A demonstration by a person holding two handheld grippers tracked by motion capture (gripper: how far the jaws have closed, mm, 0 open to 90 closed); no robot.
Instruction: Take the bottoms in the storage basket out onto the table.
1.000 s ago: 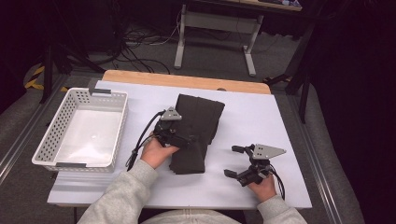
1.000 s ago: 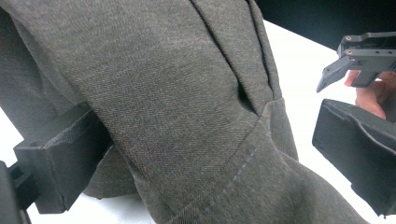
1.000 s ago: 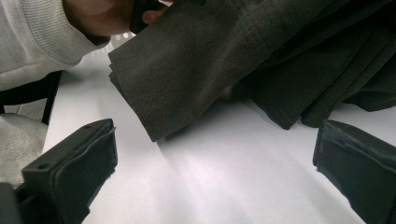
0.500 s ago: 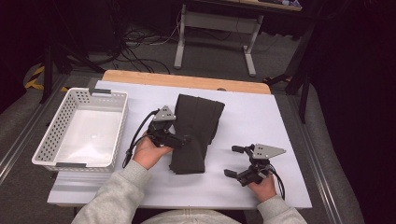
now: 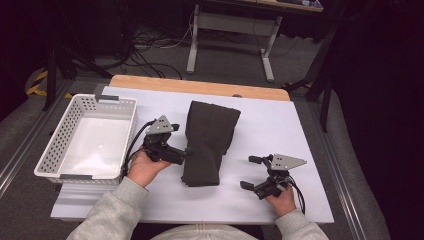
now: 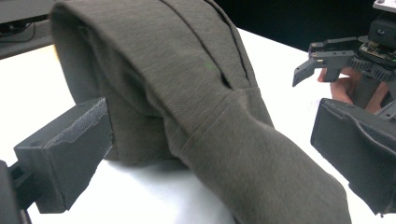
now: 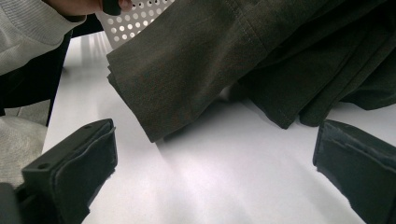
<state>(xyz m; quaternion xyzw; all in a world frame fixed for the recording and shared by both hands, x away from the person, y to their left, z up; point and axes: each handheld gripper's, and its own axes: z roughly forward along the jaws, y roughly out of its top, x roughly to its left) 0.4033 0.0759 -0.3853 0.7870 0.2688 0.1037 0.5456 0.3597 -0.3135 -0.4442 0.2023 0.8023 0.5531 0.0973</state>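
Folded dark garment lies at the centre of the white table, one piece, long axis running from 12 to 6 o'clock. I read no brand, label or writing anywhere.

From my remote seat I count two grippers, one garment and one basket. My left gripper sits at the garment's 9 o'clock edge, jaws spread; in the left gripper view the cloth bulges between the two pads without being pinched. My right gripper rests on the table at about 4 o'clock from the garment, just apart from it, jaws wide and holding nothing; its own view shows bare tabletop between the pads and the garment's hem beyond.

One white perforated basket stands at the table's 9 o'clock side, near the left hand.

A strip of bare wood borders the white surface at 12 o'clock. The room beyond is dim: grey floor, loose cables, and a pale metal stand.
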